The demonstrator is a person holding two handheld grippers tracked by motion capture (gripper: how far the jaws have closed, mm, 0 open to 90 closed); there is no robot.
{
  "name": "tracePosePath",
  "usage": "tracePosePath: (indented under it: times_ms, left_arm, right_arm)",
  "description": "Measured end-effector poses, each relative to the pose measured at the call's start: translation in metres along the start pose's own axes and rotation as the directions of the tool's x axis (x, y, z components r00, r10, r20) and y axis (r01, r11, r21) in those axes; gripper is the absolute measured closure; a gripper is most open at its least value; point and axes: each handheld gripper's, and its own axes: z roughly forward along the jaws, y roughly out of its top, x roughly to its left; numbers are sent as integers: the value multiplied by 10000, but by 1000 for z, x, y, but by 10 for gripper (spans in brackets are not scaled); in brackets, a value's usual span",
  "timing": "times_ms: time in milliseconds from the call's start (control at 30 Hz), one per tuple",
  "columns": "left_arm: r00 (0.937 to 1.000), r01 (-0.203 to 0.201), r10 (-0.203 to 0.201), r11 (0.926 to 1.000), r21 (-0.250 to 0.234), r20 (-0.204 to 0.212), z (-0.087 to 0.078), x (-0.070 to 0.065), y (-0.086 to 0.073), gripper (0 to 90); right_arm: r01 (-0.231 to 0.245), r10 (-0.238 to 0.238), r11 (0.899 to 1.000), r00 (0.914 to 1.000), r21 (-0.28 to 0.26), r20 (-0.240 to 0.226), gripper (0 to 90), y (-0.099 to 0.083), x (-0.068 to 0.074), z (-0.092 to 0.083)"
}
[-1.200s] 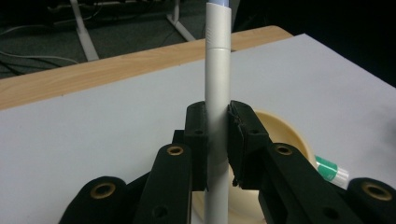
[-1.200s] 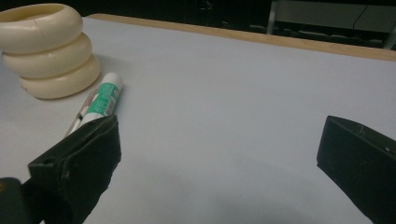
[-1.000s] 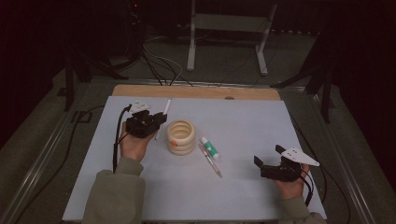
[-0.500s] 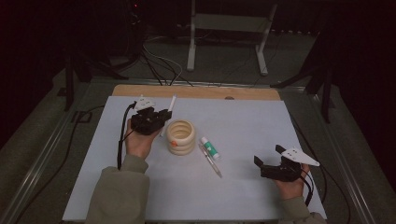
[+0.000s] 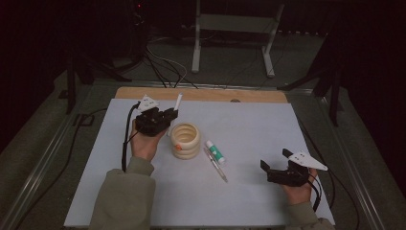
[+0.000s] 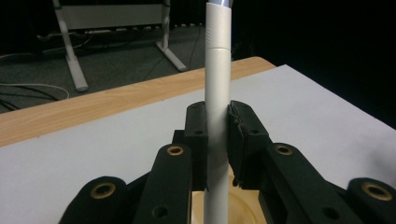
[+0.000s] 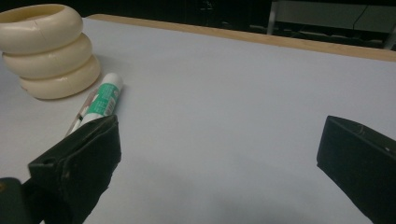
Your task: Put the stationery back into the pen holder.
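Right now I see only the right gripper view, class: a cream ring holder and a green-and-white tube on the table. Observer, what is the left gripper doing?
Observer: The left gripper is shut on a white pen, which it holds upright.
Operator: Where is it relative to the holder?
Observer: In the high view it sits at the far left side of the holder, close beside it.
Operator: Is the pen inside the holder?
Observer: I cannot tell. The left gripper view shows the holder's rim just below the jaws, but the pen's lower end runs out of frame.
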Motion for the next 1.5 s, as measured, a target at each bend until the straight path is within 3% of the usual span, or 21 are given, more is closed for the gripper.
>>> tracePosePath:
  times_ms: [800,1500]
  left_arm:
    - [9996,-170,182,9984,-542,218,15,-9,1,794]
    - [9991,-242,266,9973,-696,337,30,-21,-7,793]
  right_arm:
    - [4,-4,10000,10000,-15,7,2,0,0,0]
    - [13,-13,10000,10000,-41,-21,2,0,0,-1]
